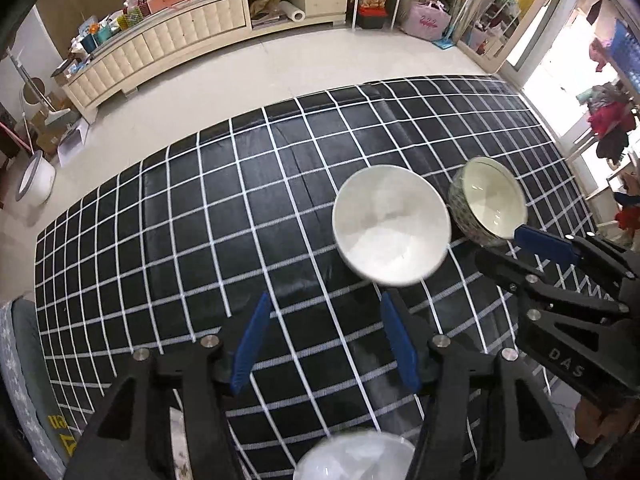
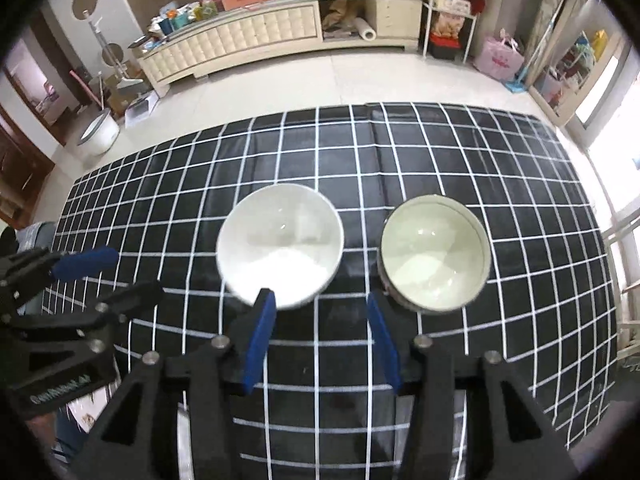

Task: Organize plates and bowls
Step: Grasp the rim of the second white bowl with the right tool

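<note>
Daylight floods in from the blown-out right side; heavy fisheye bending, dark corners, slight motion blur.

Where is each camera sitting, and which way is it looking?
Left wrist: sits on the left gripper, looks steeply down at the checked table; its blue fingers show, the right gripper beside.
Right wrist: sits on the right gripper, looks down likewise; the left gripper shows.
Both share: white bowl, patterned bowl, cabinet.
</note>
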